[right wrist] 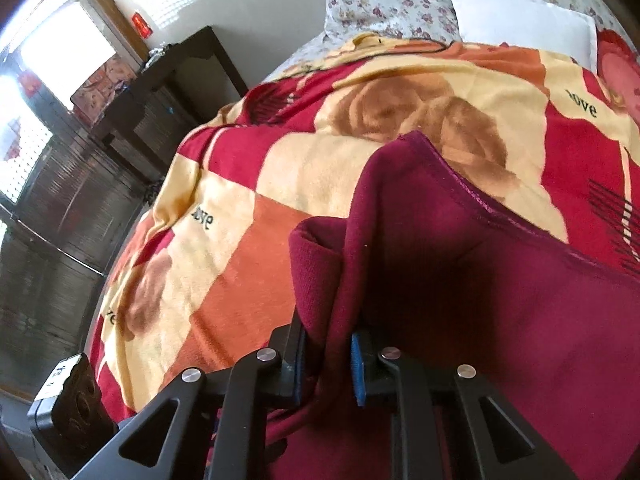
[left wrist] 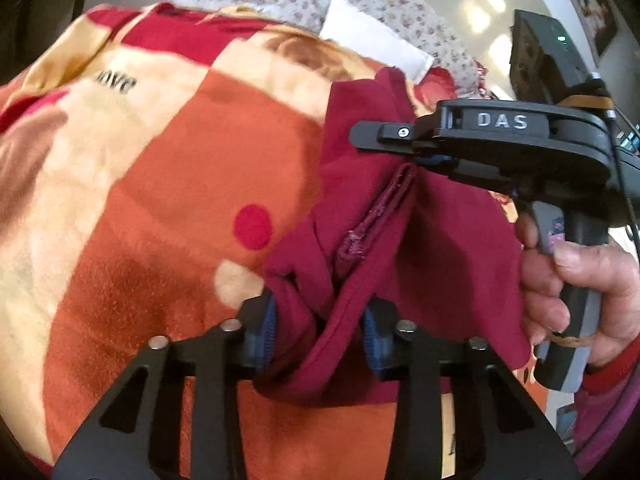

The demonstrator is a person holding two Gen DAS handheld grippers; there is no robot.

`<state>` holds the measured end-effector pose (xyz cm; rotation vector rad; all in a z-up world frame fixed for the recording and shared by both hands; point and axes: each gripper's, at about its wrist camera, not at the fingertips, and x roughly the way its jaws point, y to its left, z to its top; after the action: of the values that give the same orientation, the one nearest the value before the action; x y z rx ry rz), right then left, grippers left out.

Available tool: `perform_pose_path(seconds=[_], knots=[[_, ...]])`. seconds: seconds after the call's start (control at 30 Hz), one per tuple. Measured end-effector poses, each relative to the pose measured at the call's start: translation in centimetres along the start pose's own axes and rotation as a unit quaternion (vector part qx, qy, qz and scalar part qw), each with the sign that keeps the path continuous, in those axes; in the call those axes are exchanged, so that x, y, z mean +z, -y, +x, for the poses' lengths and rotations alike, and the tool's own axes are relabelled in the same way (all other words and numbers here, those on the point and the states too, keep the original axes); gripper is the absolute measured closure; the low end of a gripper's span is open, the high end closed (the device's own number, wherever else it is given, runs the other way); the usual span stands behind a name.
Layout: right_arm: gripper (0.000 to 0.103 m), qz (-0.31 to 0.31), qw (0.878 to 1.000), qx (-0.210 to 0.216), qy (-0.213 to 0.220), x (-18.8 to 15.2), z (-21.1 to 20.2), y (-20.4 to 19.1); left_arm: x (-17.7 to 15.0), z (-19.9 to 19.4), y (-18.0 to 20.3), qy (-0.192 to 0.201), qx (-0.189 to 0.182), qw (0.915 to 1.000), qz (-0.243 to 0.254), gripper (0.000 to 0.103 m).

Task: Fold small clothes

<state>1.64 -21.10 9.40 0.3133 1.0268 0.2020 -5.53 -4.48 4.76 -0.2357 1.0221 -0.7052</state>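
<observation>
A small dark red garment [left wrist: 400, 240] hangs bunched between my two grippers above the patterned blanket. My left gripper [left wrist: 320, 332] is shut on a thick fold of it, the blue pads pressing the cloth from both sides. In the left wrist view my right gripper [left wrist: 424, 156] pinches the garment's upper edge beside a stitched seam, held by a hand [left wrist: 560, 276]. From the right wrist view, my right gripper [right wrist: 326, 364] is shut on the garment [right wrist: 460, 280], which drapes over its fingers and away to the right.
The bed is covered by an orange, red and cream blanket [left wrist: 160, 200] printed with roses. A white pillow [right wrist: 524, 28] and a floral quilt [right wrist: 384, 4] lie at the bed's far end. Dark wooden furniture [right wrist: 132, 120] stands beside the bed at left.
</observation>
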Motion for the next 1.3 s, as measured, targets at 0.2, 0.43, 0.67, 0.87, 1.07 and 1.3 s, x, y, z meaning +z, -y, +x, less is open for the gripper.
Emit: perform_pose_path(seconds=[0.2, 0.43, 0.67, 0.87, 1.07, 1.3], knots=[[0.087, -0.005, 0.999, 0.006, 0.036, -0.2, -4.8, 1.1, 1.1, -2.6, 4.1, 0.024, -0.031, 0.9988, 0.028, 0.078], [0.088, 0.005, 0.996, -0.013, 0.092, -2.0, -12.9, 4.8, 1.4, -3.4, 12.3, 0.029, -0.076, 0.9915, 0.101, 0.080], [0.089, 0.049, 0.990, -0.044, 0.126, -6.3, -19.3, 11.9, -0.6, 0.3, 21.5, -0.011, -0.112, 0.9772, 0.180, 0.080], [0.089, 0.118, 0.983, -0.059, 0.126, -11.1, -20.0, 18.9, -3.5, 6.2, 25.6, -0.064, -0.103, 0.9716, 0.203, 0.080], [0.089, 0.180, 0.975, -0.047, 0.121, -13.5, -17.1, 23.3, -4.7, 8.9, 26.3, -0.087, -0.077, 0.9737, 0.196, 0.076], [0.081, 0.172, 0.971, -0.073, 0.147, -14.2, -20.0, 22.6, -3.7, 2.8, 26.0, -0.078, -0.090, 0.9666, 0.227, 0.047]])
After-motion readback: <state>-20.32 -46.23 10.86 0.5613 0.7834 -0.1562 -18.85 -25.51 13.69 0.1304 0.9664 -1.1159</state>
